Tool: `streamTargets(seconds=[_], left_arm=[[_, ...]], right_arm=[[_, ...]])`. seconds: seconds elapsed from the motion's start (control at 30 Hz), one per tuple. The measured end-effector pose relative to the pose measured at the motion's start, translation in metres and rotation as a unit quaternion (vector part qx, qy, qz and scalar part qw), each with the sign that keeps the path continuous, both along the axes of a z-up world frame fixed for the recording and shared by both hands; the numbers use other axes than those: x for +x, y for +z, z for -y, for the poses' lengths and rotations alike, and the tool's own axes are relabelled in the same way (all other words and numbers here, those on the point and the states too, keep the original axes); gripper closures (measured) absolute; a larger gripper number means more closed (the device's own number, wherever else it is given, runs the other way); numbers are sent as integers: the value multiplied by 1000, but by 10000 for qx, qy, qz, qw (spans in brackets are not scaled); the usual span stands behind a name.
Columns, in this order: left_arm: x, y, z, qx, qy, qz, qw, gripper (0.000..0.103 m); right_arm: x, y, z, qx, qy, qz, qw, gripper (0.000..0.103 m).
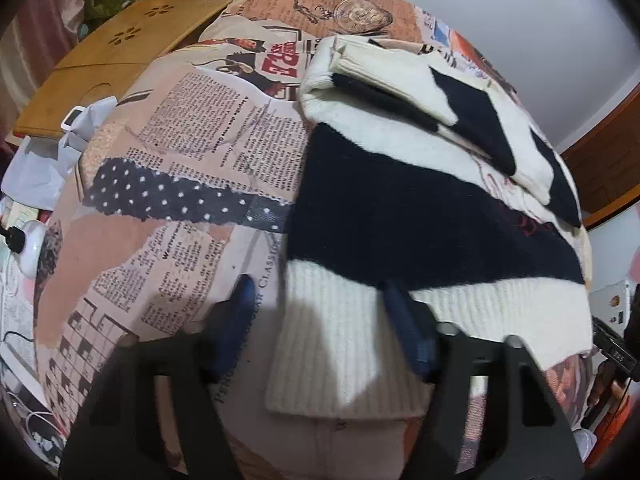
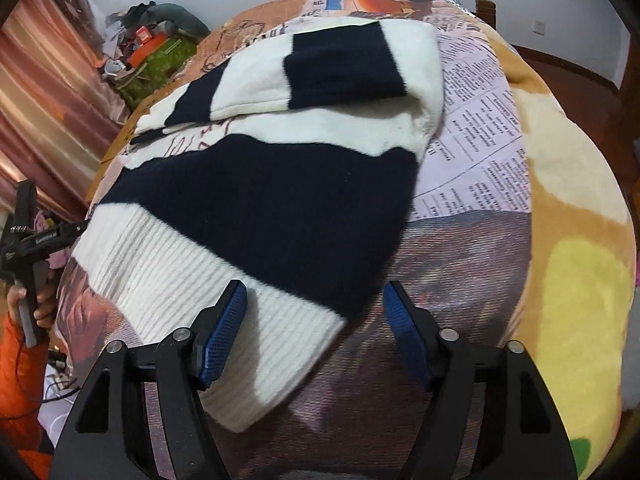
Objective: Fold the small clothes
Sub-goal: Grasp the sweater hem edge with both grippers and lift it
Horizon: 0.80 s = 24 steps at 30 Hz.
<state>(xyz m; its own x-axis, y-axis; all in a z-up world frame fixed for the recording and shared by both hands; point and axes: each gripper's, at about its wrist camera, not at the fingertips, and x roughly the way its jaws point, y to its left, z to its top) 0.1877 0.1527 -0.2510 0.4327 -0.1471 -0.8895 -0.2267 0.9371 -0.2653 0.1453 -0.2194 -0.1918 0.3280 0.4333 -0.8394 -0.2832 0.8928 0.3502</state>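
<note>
A small knit sweater [image 1: 400, 216] with wide navy and cream stripes lies flat on a bed with a newspaper-print cover [image 1: 192, 152]. Its sleeves are folded over the chest at the far end. My left gripper [image 1: 320, 300] is open over the ribbed cream hem's left corner, one finger on either side of it. In the right wrist view the same sweater [image 2: 280, 200] lies ahead. My right gripper [image 2: 314, 300] is open over the hem's right corner [image 2: 280, 344], its left finger above the ribbing. Neither gripper holds anything.
A wooden lap table [image 1: 116, 60] and a white plastic bag [image 1: 52, 156] lie left of the bed. A yellow and tan fleece blanket [image 2: 568, 272] covers the bed's right side. The left gripper's handle and the person's hand [image 2: 28, 264] show at the left edge.
</note>
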Motion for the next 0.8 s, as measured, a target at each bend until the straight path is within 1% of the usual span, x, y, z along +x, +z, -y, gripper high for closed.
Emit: streamTargets(seconds=[0.03, 0.07, 0.1, 0.13, 0.17, 0.23, 0.37, 0.5, 0.6, 0.7, 0.8], left_arm=[[-1, 1, 2, -87, -43, 33, 9999, 59], [-2, 3, 4, -153, -81, 59, 9998, 70], [-2, 4, 5, -166, -89, 67, 9998, 75], [-1, 6, 7, -154, -92, 65, 9998, 82], [-1, 7, 8, -145, -93, 70, 9998, 86], [-2, 11, 10, -108, -96, 90, 9999, 91], [-8, 25, 18, 81, -198, 242, 9995, 95], [-14, 46, 27, 152, -361, 499, 9980, 95], [-15, 64, 32, 187, -404, 729, 9963, 95], [-10, 82, 36, 199, -427, 944, 9944, 95], [3, 99, 38, 257, -436, 1131, 9923, 95]], right_arm=[[0, 0, -1, 104, 10, -16, 9999, 59], [-1, 0, -2, 142, 20, -19, 9999, 63], [-1, 0, -3, 187, 49, -15, 9998, 75], [-1, 0, -4, 206, 65, -17, 9998, 88], [-2, 0, -4, 217, 76, -11, 9997, 93], [-3, 4, -3, 187, 25, 106, 9998, 96], [-4, 17, 8, 243, -195, 380, 9988, 97], [1, 35, 28, 308, -485, 682, 9960, 97], [5, 46, 38, 398, -610, 826, 9939, 97], [8, 59, 39, 477, -609, 989, 9921, 97], [15, 72, 32, 520, -522, 1167, 9904, 97]])
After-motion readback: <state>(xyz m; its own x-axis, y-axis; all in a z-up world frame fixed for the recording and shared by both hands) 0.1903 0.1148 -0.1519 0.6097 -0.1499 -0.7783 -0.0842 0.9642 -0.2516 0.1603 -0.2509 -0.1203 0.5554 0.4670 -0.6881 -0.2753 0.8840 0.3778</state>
